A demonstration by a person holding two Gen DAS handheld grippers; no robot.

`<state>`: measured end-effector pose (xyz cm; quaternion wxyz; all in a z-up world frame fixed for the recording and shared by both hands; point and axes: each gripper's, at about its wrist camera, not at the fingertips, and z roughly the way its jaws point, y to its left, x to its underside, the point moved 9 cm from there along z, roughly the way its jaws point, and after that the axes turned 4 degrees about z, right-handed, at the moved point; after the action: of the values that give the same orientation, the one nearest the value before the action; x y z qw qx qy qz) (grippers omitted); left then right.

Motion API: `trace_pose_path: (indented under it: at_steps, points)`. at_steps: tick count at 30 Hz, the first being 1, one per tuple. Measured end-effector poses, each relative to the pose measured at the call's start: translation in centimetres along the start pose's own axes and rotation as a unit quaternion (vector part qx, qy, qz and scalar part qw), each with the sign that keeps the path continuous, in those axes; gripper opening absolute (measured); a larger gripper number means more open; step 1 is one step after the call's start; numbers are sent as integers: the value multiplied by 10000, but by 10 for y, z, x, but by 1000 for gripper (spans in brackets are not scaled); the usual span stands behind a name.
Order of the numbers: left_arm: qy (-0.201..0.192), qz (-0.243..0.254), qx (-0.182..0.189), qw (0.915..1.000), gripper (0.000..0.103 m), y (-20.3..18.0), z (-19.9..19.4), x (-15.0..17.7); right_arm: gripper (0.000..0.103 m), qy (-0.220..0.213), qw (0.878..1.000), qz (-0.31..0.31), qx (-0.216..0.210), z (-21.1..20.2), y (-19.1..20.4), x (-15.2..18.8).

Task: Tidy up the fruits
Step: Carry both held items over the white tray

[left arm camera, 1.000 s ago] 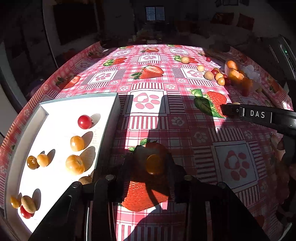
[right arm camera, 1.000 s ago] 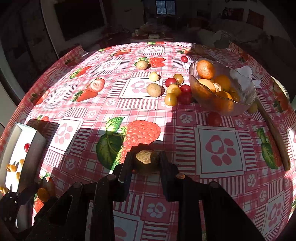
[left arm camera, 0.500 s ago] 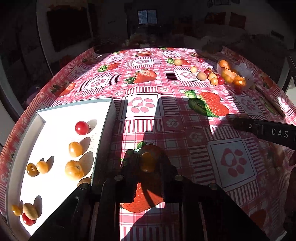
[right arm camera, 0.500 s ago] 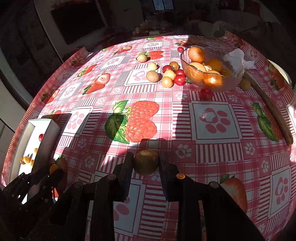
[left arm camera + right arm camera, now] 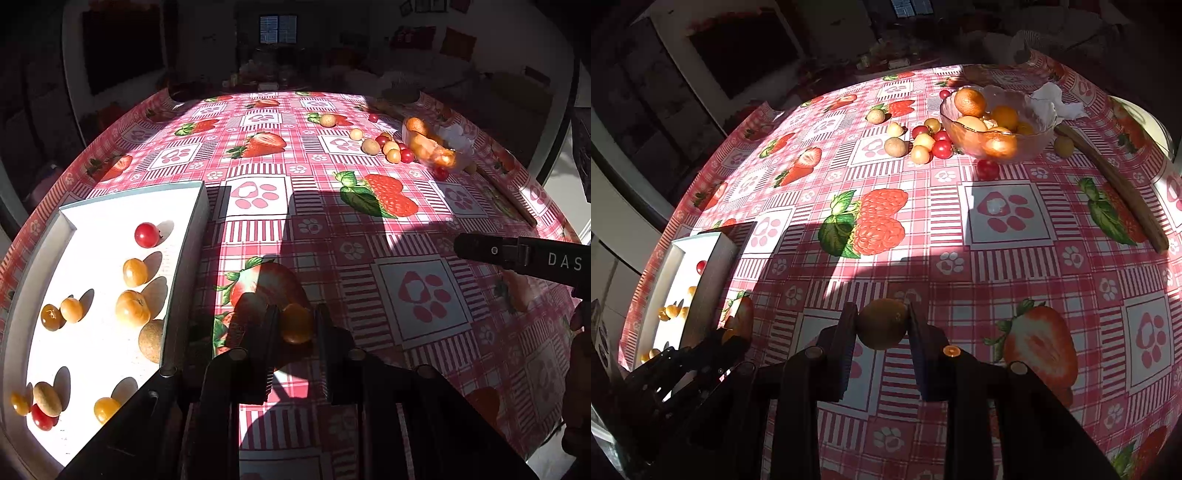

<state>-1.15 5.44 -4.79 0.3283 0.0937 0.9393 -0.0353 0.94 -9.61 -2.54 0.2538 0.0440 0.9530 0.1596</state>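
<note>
My left gripper [image 5: 297, 315] is shut on a small yellow-orange tomato [image 5: 296, 325], just right of the white tray [image 5: 92, 229]. The tray holds several small fruits: a red tomato [image 5: 146, 234], yellow ones and brown ones. In the right wrist view my right gripper [image 5: 881, 314] is shut on a round brownish-green fruit [image 5: 882, 330] above the checked tablecloth. The left gripper [image 5: 727, 338] and the tray [image 5: 676, 266] show at that view's lower left. The right gripper's finger [image 5: 517, 254] reaches in from the right edge of the left wrist view.
A glass bowl [image 5: 997, 122] of oranges stands at the far right of the table, with several loose small fruits [image 5: 923, 142] beside it. A crumpled white paper [image 5: 1052, 103] and a long wooden stick [image 5: 1108, 177] lie to its right.
The left jaws have closed onto the yellow-orange tomato. The right gripper has carried its brown fruit back toward the near side and the tray; the bowl now looks farther away.
</note>
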Motion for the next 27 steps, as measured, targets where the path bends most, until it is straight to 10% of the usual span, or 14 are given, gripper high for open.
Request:
trace_pose_path:
  at_steps: [14,27]
  points:
    - [-129,112,-67,9998,21,19,-44,4,30,235,9994,-241,-34,-18,32,37]
    - [-342,-408,-371,9979,21,116,-73,16,30,482,9952,-807,-292,-14,115,43]
